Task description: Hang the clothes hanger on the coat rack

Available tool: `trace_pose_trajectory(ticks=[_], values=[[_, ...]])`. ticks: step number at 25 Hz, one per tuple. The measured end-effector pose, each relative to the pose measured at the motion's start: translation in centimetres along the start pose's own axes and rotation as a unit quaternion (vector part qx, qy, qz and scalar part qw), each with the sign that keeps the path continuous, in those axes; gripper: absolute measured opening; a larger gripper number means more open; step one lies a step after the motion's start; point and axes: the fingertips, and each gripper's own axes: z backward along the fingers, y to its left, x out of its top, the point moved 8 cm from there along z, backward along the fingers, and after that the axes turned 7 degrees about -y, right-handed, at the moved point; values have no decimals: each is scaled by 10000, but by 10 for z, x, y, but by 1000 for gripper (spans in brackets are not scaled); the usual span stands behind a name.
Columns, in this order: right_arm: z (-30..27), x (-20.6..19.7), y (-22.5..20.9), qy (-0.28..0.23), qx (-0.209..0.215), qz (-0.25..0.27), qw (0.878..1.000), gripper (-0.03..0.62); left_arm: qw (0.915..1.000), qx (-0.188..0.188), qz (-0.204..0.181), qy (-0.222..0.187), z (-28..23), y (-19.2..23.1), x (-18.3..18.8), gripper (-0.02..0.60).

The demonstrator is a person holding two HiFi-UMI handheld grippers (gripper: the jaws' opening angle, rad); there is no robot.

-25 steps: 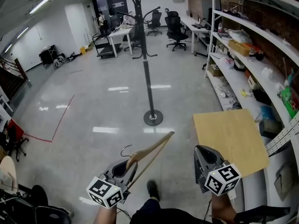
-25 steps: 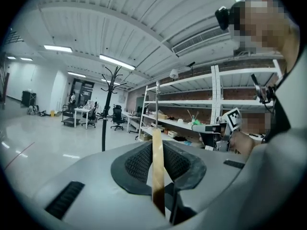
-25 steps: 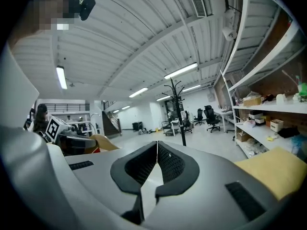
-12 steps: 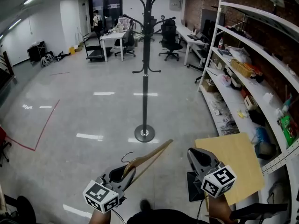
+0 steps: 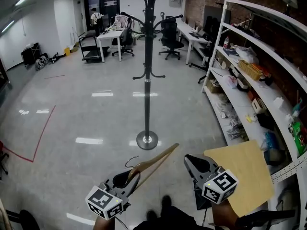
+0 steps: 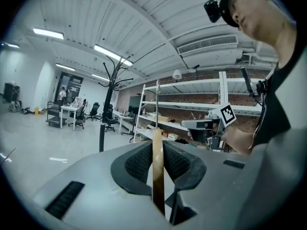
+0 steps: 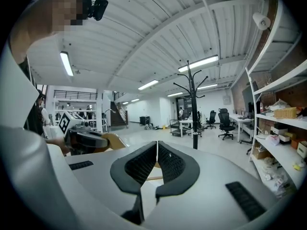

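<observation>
The left gripper (image 5: 125, 178) is low at the near edge of the head view, its jaws pinching a wooden hanger (image 5: 156, 159) close to its middle. In the left gripper view the wood shows edge-on as a thin strip (image 6: 158, 176) clamped between the ribbed pads (image 6: 141, 162). The hanger's long axis runs forward and to the right from the jaws. Its free end points at the floor right of the rack's base, and its wire hook (image 5: 128, 161) curls out to the left, just above the jaws.

The right gripper (image 5: 194, 164) is beside it and apart from the hanger. Its jaws are pressed together on nothing (image 7: 157, 164).

A light board (image 5: 244, 174) lies by the right gripper. Farther on stands the coat rack (image 5: 146, 80), well apart from the hanger, with shelves (image 5: 249, 66) along the right wall. Desks (image 5: 109, 35) and chairs (image 5: 169, 35) are at the back.
</observation>
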Motion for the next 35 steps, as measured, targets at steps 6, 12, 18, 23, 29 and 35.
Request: trace_pose_trajectory(ticks=[6, 12, 18, 23, 29, 35], values=[[-66, 3, -51, -211, 63, -79, 9997, 8, 9999, 135, -97, -13, -55, 49, 15, 52], [-135, 26, -140, -444, 69, -47, 9990, 8, 9987, 224, -459, -36, -146, 110, 55, 52], [-199, 41, -209, -607, 200, -23, 9980, 8, 9981, 156, -594, -80, -234, 160, 84, 52], [-247, 56, -244, -802, 298, 161, 9962, 8, 9975, -133, -667, -190, -286, 216, 122, 52], [-297, 92, -281, -1135, -229, 419, 9924, 8, 9905, -869, -982, -415, -341, 281, 179, 52], [-335, 109, -308, -1408, -906, 463, 9848, 8, 9852, -1330, -977, -454, -384, 342, 209, 52]])
